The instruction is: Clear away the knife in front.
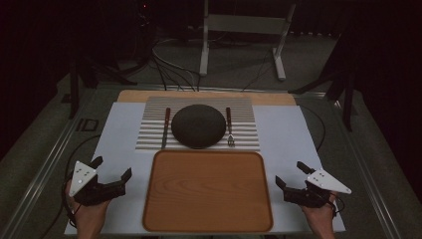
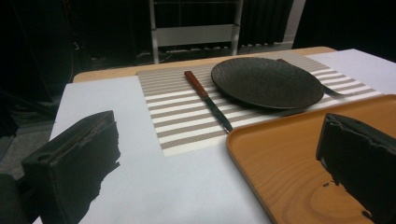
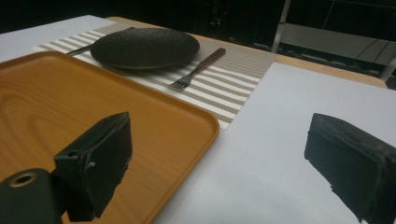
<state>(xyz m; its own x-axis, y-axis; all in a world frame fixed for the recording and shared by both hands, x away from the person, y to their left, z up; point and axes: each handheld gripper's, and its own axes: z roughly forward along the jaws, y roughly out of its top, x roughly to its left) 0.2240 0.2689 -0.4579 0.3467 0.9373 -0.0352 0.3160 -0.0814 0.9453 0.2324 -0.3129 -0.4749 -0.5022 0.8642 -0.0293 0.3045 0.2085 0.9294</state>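
A wooden tray (image 1: pixel 207 191), orange-brown with rounded corners and a low raised rim, lies on the white-covered desk (image 1: pixel 119 129) between the two hands, nothing on it. The left hand-held gripper (image 1: pixel 110 168) and right hand-held gripper (image 1: pixel 290 174) flank it, jaws apart, holding nothing. Just beyond the tray, a striped placemat (image 1: pixel 244 107) carries a dark round plate (image 1: pixel 198 126) between a red-handled knife (image 1: pixel 165 127) and a fork (image 1: pixel 229 126).

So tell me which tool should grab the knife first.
Left, probably. The knife lies on the striped mat left of the dark plate, on the side of the left tool, whose jaws are open and empty. The right tool would have to cross over the wooden tray.
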